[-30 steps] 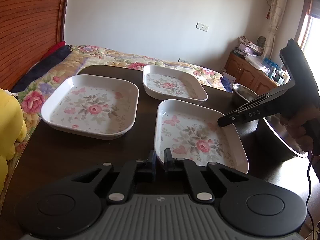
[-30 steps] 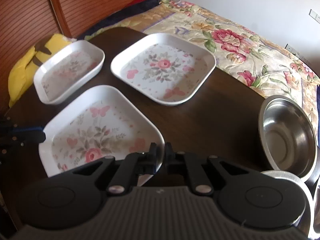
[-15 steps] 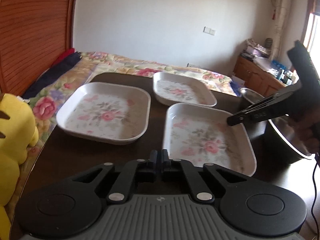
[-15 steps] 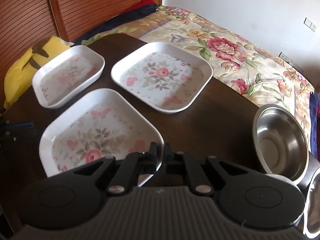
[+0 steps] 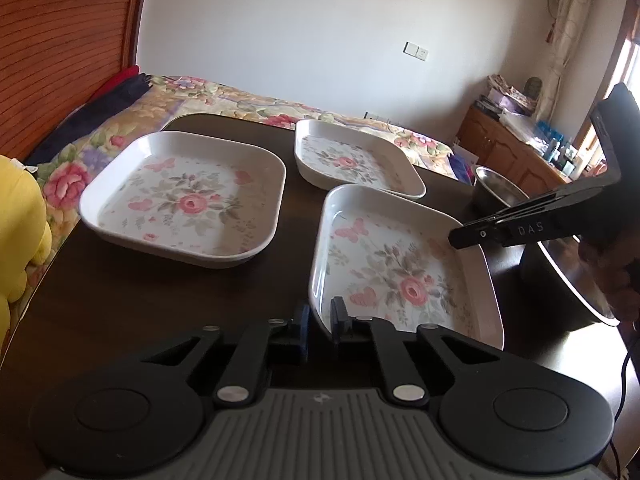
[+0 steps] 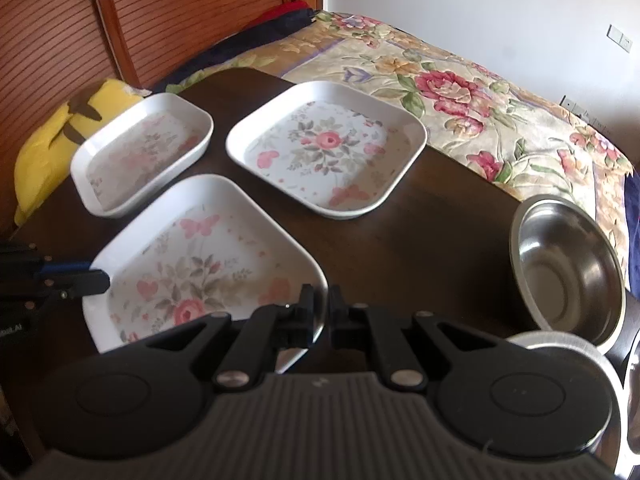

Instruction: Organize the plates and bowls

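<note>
Currently, left to right in the left wrist view: yellow plush toy (image 5: 18, 216) at the table's left edge; left floral plate (image 5: 188, 200) flat on the dark table (image 5: 132, 300); far floral plate (image 5: 354, 162) behind it to the right, near the bedspread (image 5: 224, 98); near floral plate (image 5: 400, 272) in front, well apart from the left plate, close to the far one.

Left gripper (image 5: 320, 320) straddles the near plate's near-left corner rim; one finger outside the wall, one inside; jaws parted by a narrow gap, can't tell if the pads actually pinch the rim.

Right gripper (image 5: 456, 238) comes in from the right over the same plate's right rim; its fingers look side-on and pressed close together; a hand (image 5: 608, 268) holds its handle; small steel bowl (image 5: 498, 190) sits behind it; a larger steel bowl's rim (image 5: 572, 280) is partly hidden by the hand.

Right wrist view: plush toy (image 6: 64, 140) far left; left gripper (image 6: 96, 282) at the near plate's (image 6: 200, 260) left edge; right gripper (image 6: 320, 312) over its right corner, the rim running into the narrow gap between the tips, contact unclear; steel bowl (image 6: 568, 268) upright and empty at far right, well apart from the plates; floral bedspread (image 6: 460, 92) beyond the table.
</note>
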The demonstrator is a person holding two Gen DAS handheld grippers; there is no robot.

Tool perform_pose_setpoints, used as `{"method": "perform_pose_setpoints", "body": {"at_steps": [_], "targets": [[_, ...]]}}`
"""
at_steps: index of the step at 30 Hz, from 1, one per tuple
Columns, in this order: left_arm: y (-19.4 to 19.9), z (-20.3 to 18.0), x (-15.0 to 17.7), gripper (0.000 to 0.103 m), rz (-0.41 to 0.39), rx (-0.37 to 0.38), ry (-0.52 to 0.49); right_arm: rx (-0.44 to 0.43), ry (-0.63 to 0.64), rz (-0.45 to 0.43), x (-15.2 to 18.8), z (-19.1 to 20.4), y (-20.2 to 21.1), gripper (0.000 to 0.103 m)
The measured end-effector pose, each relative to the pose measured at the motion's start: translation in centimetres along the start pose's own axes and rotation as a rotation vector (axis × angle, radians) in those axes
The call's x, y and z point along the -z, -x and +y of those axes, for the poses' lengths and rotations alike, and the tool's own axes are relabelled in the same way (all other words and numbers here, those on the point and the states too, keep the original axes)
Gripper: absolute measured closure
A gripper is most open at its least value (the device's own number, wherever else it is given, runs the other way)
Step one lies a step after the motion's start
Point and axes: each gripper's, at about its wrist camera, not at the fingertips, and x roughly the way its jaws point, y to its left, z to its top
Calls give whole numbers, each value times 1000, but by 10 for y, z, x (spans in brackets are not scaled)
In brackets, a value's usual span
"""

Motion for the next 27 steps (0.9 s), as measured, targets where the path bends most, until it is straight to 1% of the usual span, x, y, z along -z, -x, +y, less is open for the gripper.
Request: {"method": "perform_pose_setpoints", "body": {"at_steps": [6,12,23,27], "targets": [[14,-6,3,70,-31,1,-19,4,-16,-32,1,3,11,96],[30,-11,7,72,-57,14,-24,18,-15,-77,2,10,32,96],[71,-23,20,72,-112,42,-46,42,-11,-145,15,31,75,95],[83,-25,31,72,-113,50,-55,37,-18,-152,24,38,84,95]]}}
